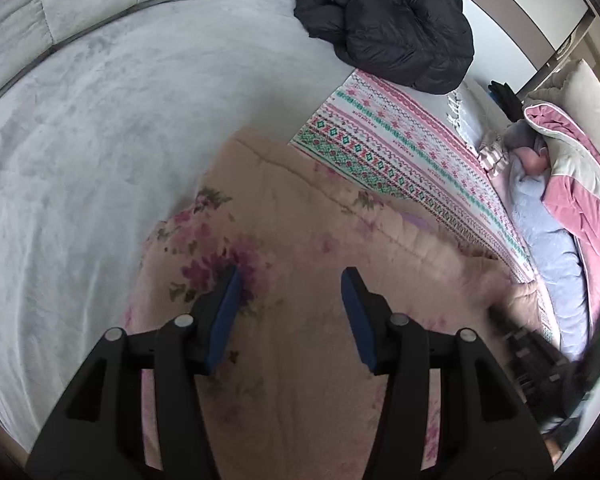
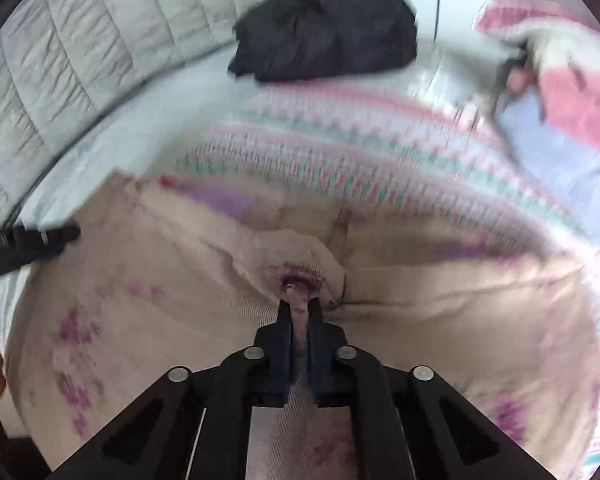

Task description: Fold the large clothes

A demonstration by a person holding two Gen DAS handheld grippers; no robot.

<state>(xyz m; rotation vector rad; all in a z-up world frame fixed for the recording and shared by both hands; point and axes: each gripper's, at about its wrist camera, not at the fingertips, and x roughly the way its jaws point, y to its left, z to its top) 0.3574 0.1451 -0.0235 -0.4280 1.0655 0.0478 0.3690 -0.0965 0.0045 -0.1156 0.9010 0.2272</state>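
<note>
right gripper [image 2: 300, 304] pinching floral quilt [image 2: 440, 320] (blurred) | black jacket [image 2: 328, 36] behind

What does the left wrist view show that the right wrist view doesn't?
Only the left wrist view: the left gripper open above the floral garment, nothing between its pads, and a wardrobe.

Only the right wrist view: the right gripper shut on a pinch of that garment.

Both: the black jacket, the patterned blanket and the grey bed cover.
</note>
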